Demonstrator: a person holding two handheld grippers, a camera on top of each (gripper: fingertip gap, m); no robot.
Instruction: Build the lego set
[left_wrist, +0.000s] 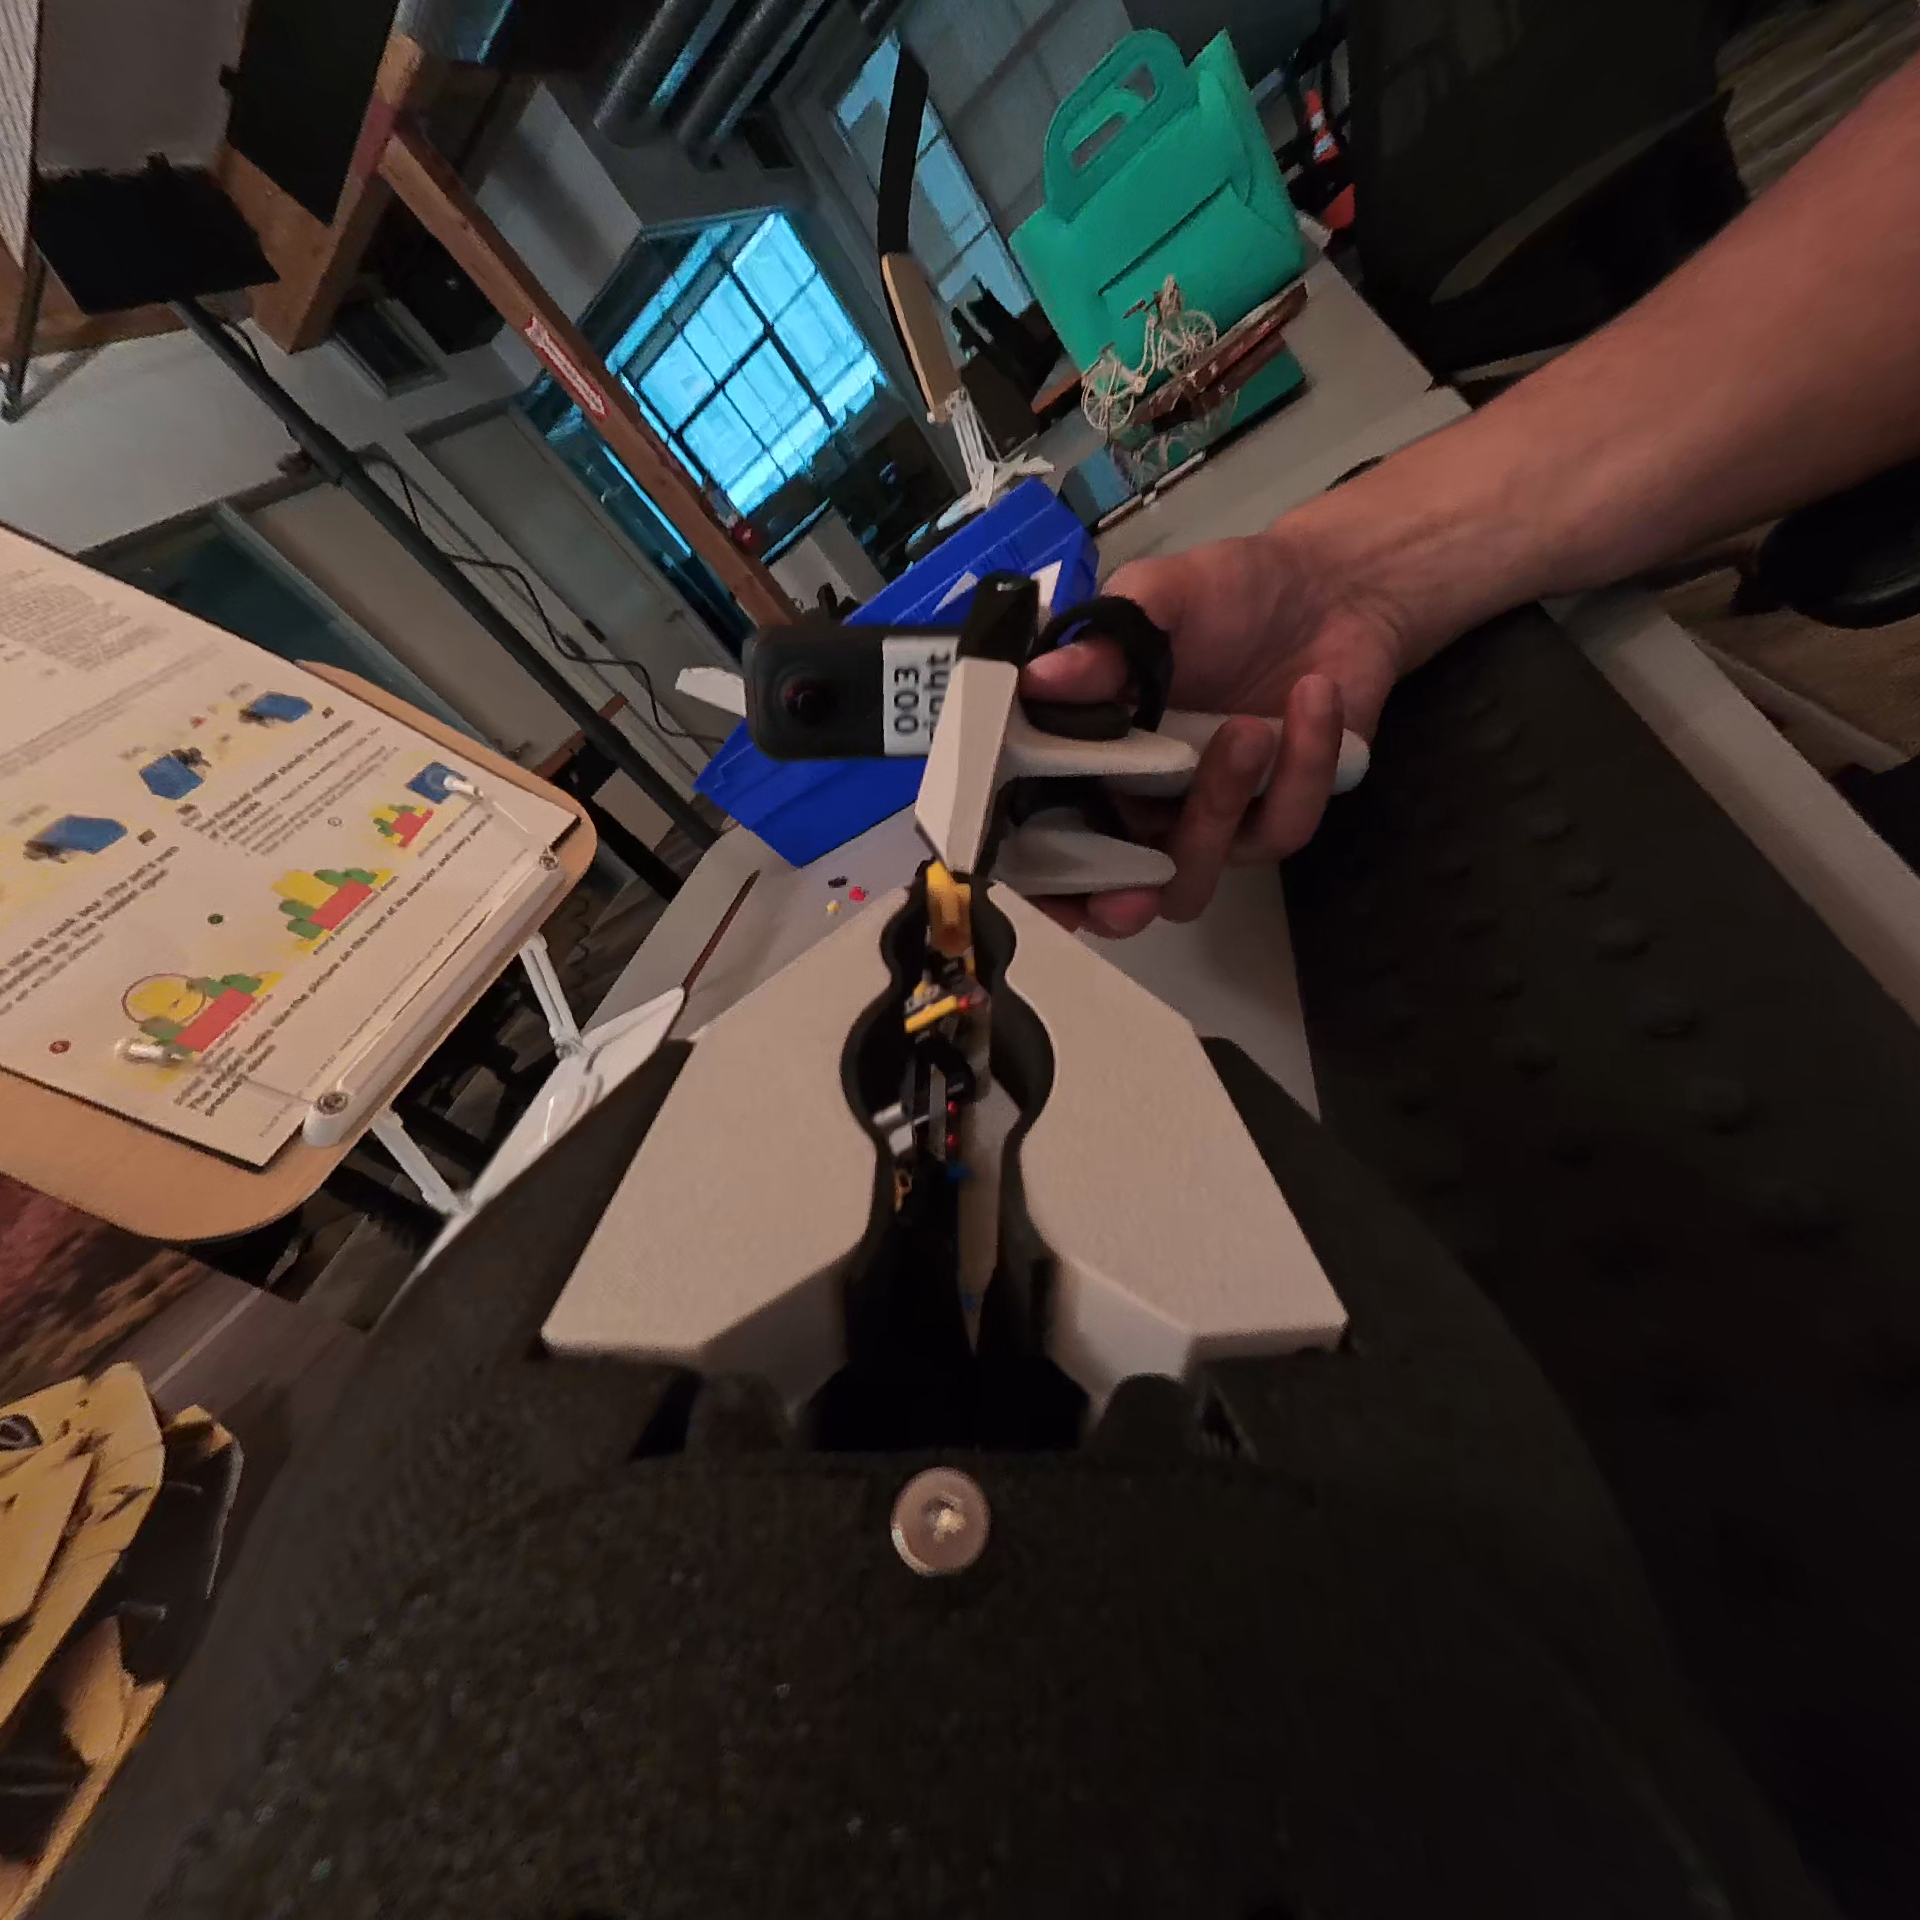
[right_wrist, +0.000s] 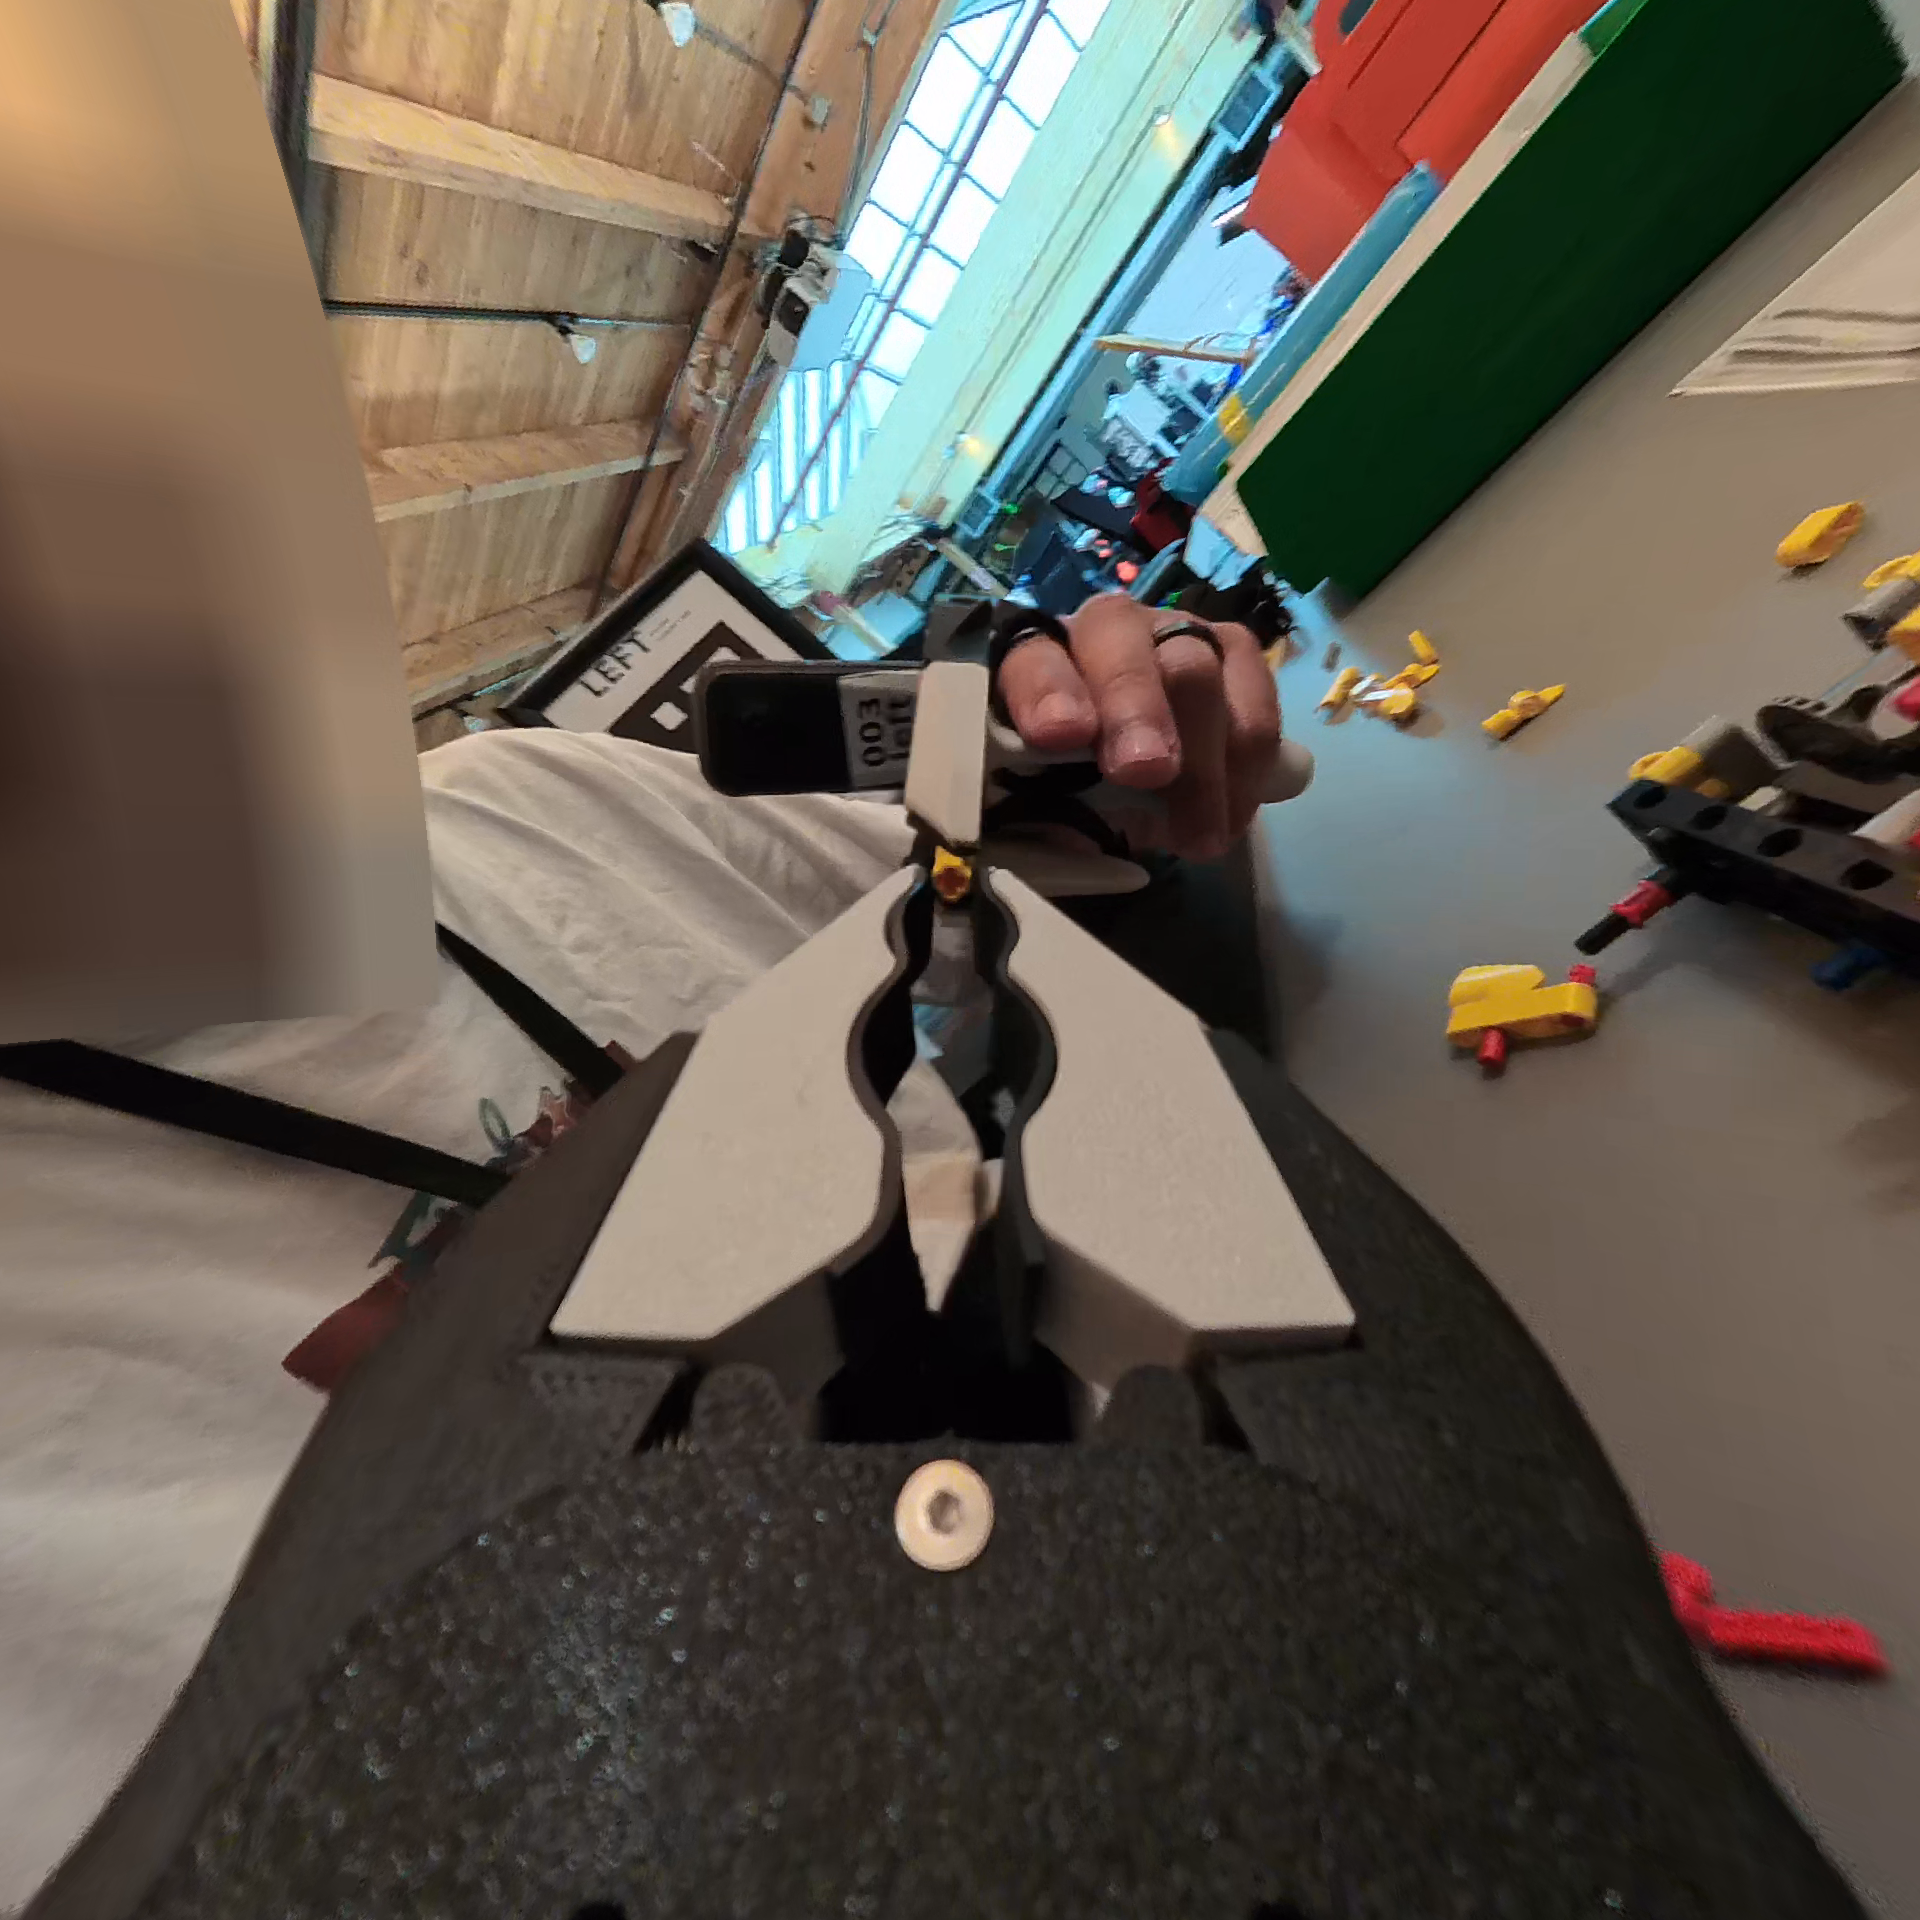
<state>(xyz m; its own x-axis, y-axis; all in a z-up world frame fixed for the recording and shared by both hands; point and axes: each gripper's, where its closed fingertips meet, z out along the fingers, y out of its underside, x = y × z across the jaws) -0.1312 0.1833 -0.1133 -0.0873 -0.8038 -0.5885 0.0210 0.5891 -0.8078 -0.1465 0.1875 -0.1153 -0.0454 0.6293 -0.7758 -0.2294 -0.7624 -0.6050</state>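
Both claws meeting tip to tip above the bench, pinching 1 small lego assembly.

Left claw (left_wrist: 948, 935) pressed onto a yellow-and-black lego piece (left_wrist: 940, 1003) sitting between its fingertips; right claw (right_wrist: 951, 899) nipping the yellow end (right_wrist: 949, 871) of that piece at its tips. Loose yellow bricks (right_wrist: 1387, 681) and a black beam (right_wrist: 1766, 862) scattered along the bench's (right_wrist: 1455, 1299) right edge.

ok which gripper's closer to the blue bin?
Right. The right gripper sits just in front of the blue bin; the left gripper faces it from the far side, tips meeting at a small lego piece.
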